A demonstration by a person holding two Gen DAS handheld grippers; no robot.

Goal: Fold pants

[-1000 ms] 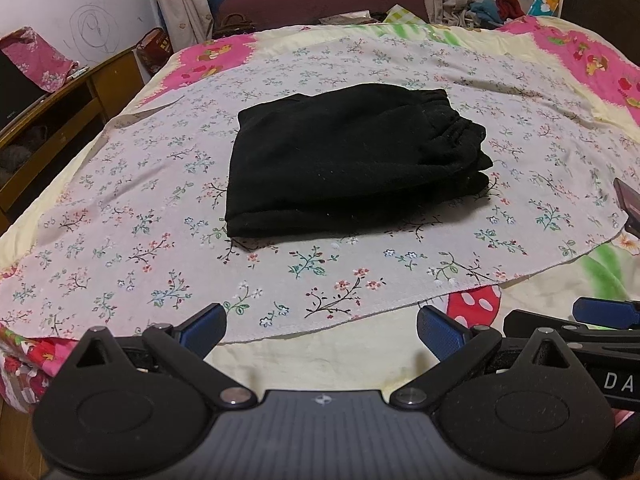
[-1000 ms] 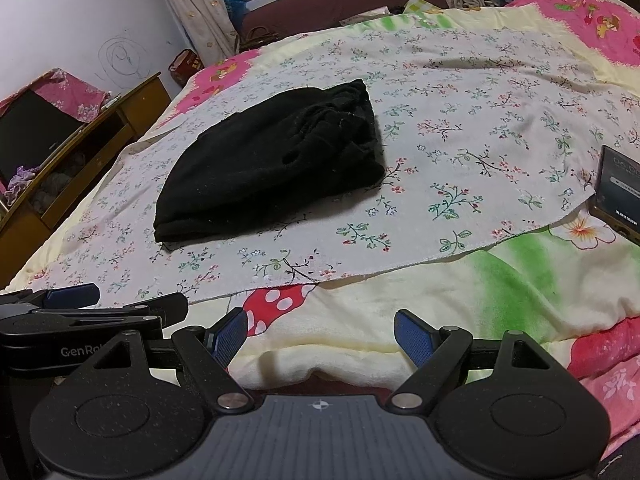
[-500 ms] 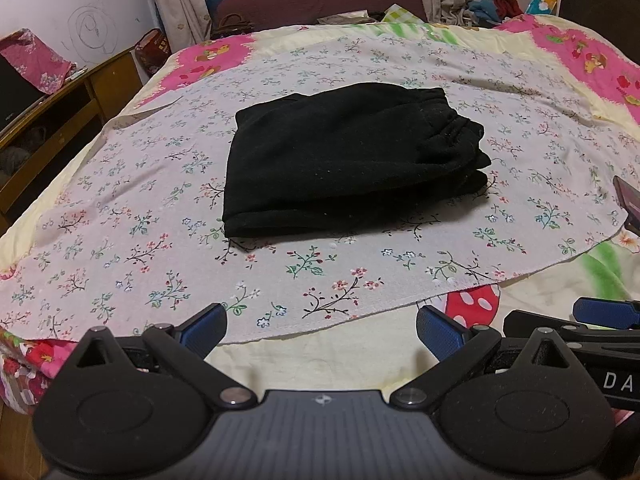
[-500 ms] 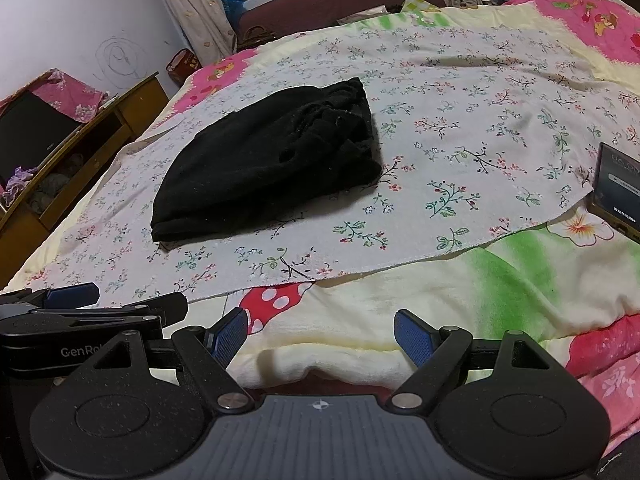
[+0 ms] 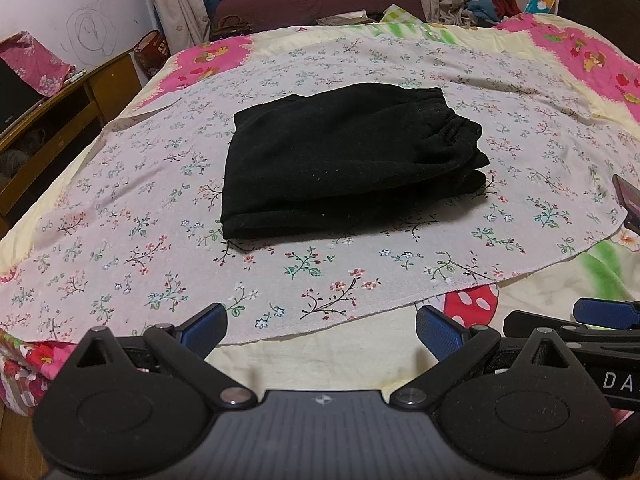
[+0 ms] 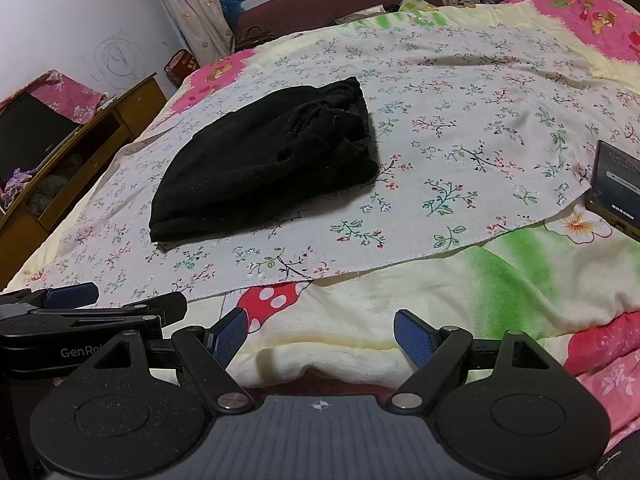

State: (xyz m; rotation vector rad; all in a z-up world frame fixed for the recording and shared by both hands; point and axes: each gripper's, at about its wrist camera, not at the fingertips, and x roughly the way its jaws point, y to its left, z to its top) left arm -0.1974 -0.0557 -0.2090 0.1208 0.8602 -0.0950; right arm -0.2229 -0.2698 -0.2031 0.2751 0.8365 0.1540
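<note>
Both hand-held grippers (image 5: 322, 330) (image 6: 320, 334) gape, well short of folded pants (image 5: 344, 164).

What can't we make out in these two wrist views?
- Phone: cut by the right edge in both views; screen text too small.
- Folded black pants: inner layers and underside hidden by the top layer.
- Wooden cabinet: contents dim, cut by the left edge.

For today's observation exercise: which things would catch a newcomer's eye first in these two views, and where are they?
The black pants, folded into a compact stack, lie mid-bed on the floral cloth. Both the left gripper and the right gripper hang open at the bed's near edge. A lit phone rests at the cloth's right edge.
</note>
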